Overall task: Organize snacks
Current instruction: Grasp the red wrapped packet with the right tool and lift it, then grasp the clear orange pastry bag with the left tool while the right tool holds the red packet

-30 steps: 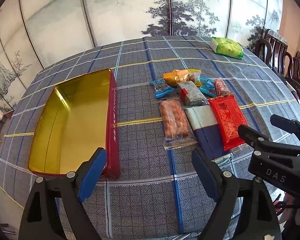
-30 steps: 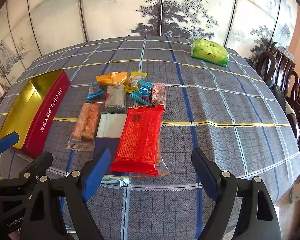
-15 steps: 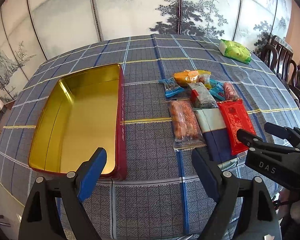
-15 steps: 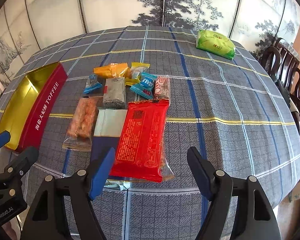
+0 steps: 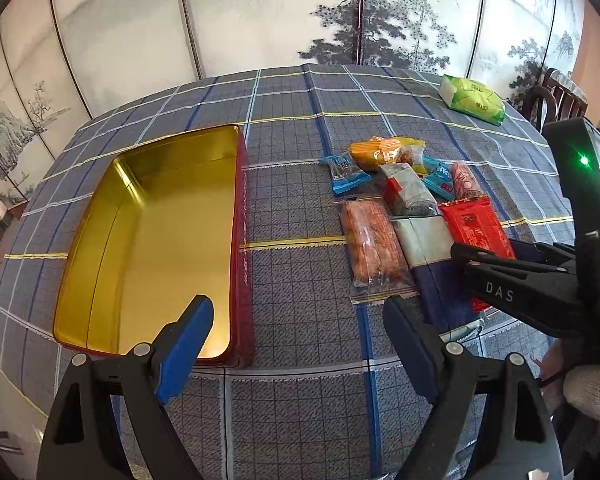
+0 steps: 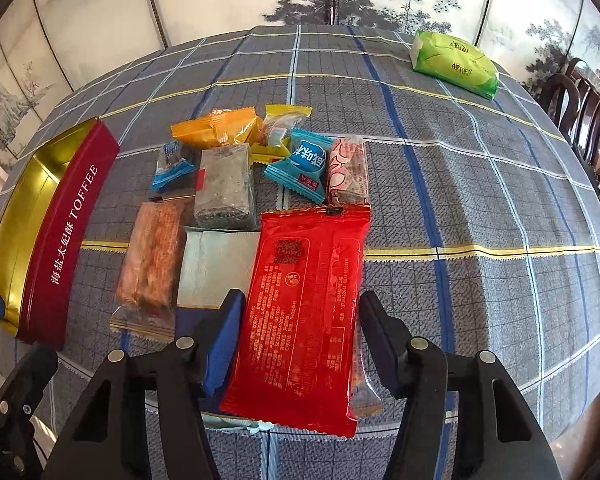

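Now the right claw [image 6: 300, 316] has just been closing around the red snack pack [image 6: 304, 304], which lies flat on the surface [image 6: 480, 208] between its jaws; the pads seem not to press yet. It is better to squeeze gently at the near end. The left claw [image 5: 296, 344] hangs wide apart near the empty toffee tin [image 5: 148, 240].

red packet [image 6: 304, 312] (gold-lined tin [image 5: 148, 240])
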